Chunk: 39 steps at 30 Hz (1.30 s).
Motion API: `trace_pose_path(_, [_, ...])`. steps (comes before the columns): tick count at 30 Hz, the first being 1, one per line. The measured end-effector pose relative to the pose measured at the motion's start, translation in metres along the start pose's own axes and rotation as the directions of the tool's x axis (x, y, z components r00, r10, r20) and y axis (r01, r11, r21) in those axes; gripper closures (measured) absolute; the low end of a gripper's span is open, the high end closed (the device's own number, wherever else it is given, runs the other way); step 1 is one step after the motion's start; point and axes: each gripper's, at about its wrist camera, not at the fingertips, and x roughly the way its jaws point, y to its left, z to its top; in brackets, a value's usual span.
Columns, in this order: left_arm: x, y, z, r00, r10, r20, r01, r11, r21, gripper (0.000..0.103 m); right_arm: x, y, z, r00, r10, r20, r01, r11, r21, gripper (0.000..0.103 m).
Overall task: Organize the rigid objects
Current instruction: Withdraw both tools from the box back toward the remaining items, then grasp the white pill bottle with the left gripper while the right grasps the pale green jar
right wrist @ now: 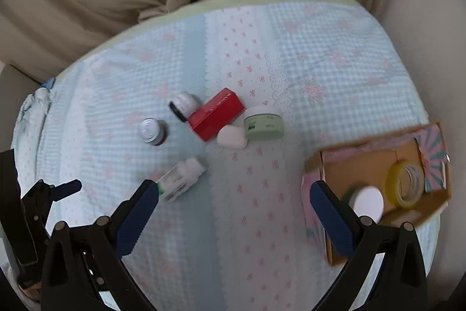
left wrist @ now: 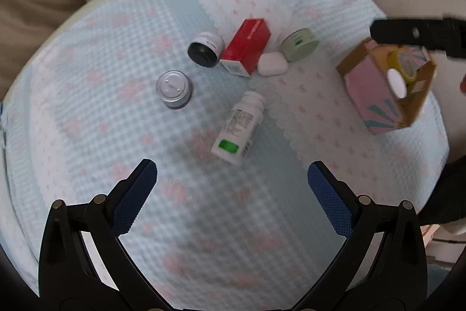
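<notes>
Quilted bedspread (left wrist: 87, 112): white bottle (left wrist: 238, 128) lies flat at frame centre, long axis pointing away from the wide-open, empty left gripper (left wrist: 232, 188), which is nearer.

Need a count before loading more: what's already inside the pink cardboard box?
Inside the open pink cardboard box sit a yellow tape roll and a white-lidded round container. The right tongs' finger covers the box's near corner.

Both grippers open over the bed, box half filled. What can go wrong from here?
1. The white bottle lies on its side on soft quilt; it may roll away as the left gripper closes.
2. The red box, white case and green jar sit crowded; grabbing one could knock the others.
3. The cardboard box looks tilted and might tip.
</notes>
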Motion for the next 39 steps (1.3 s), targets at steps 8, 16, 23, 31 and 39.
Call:
trace_pose_path(8, [0.094,-0.002,0.028,0.992,0.028,-0.121,-0.023,0.999,0.046,0.0,0.11,-0.03,0.058,0.983,-0.009,-0.186,0.005,1.0,-0.018,0.0])
trace_pose_path(16, [0.155,-0.011,0.04,0.976,0.025,-0.218,-0.007,0.996,0.085,0.01,0.191,-0.048,0.079,0.944,0.024,-0.33,-0.021,1.0,0.011,0.001])
trace_pose_path(23, [0.18,-0.021,0.043,0.96,0.018,-0.279,0.009,0.995,0.095,0.03,0.214,-0.052,0.073,0.928,0.089,-0.361,-0.078,0.996,0.046,0.021])
trace_pose_path(31, [0.185,-0.036,0.039,0.961,0.025,-0.274,0.007,0.993,0.116,0.049,0.219,-0.056,0.066,0.927,0.088,-0.364,-0.076,0.996,0.048,0.036])
trace_pose_path(39, [0.169,-0.016,0.039,0.968,-0.016,-0.25,0.027,0.999,0.04,0.051,0.207,-0.052,0.062,0.939,0.083,-0.333,-0.066,0.996,0.062,0.037])
